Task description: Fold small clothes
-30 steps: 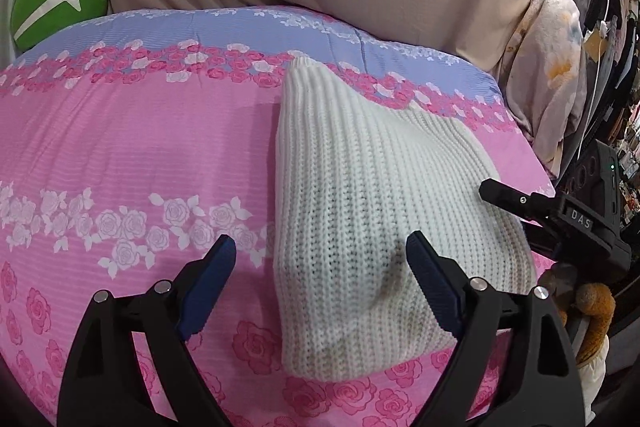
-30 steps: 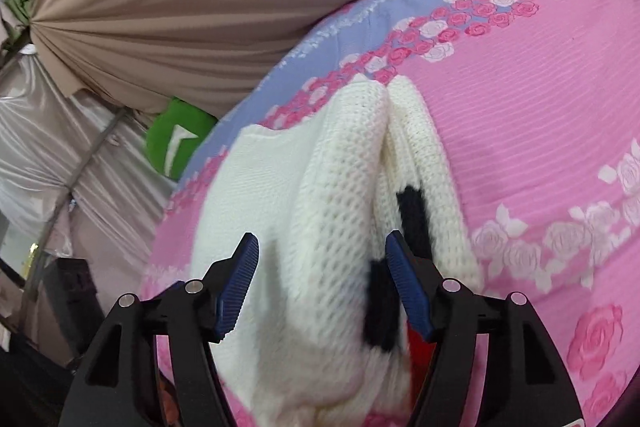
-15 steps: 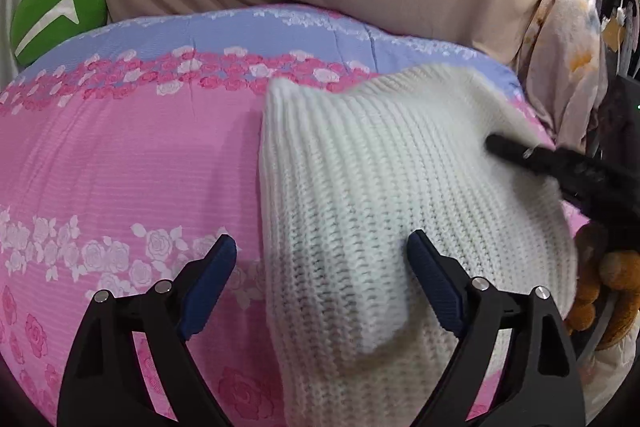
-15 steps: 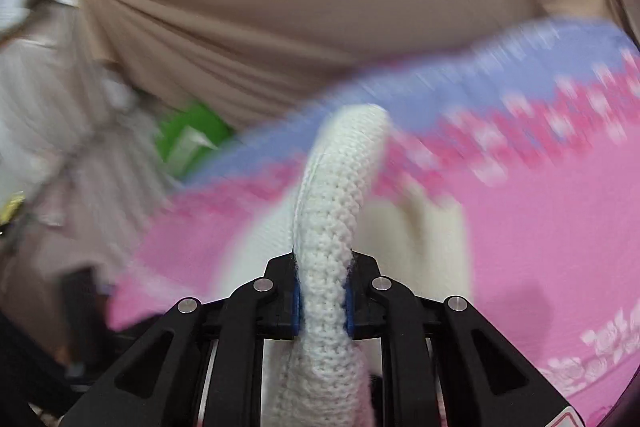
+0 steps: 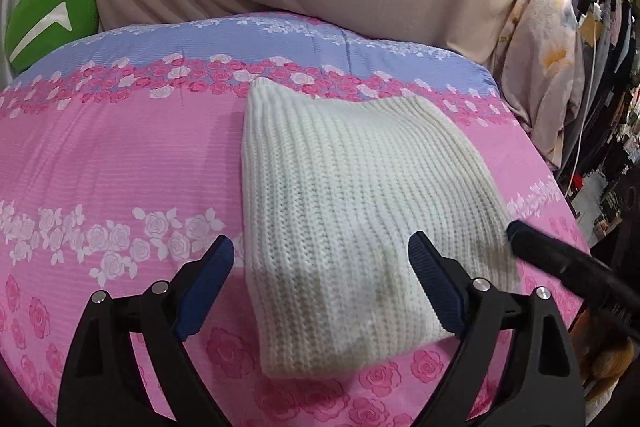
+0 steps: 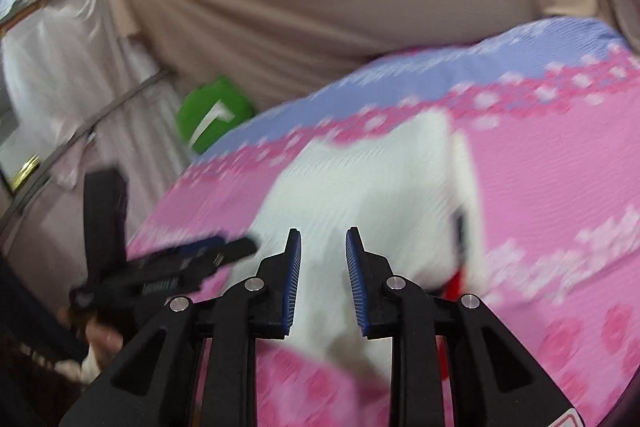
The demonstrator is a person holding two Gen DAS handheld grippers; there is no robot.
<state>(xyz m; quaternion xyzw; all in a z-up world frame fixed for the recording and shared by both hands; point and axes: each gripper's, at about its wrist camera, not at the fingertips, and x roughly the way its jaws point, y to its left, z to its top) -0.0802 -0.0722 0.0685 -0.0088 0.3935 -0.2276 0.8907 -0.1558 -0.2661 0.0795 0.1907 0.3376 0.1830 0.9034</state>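
Sweater [image 5: 352,211], left-wrist view: sharp, white ribbed knit, folded, flat on the pink floral quilt [image 5: 112,155]. Left claw [image 5: 320,283] wide, nothing gripped; sweater's near half sits in the gap beyond the tips, pads clear of it. Right claw's tip [image 5: 520,235] pokes in at the sweater's right edge. Only this view shows the green cushion [image 5: 48,23] clearly and the clutter at right.

Right-wrist view: blurred. Right claw [image 6: 323,279] narrow, jaws opening, nothing pinched; sweater [image 6: 380,195] lies straight ahead past the tips, apart from the pads. Only here: black and red patches along the sweater's right side, and the left claw [image 6: 208,251] seen from the side at left.
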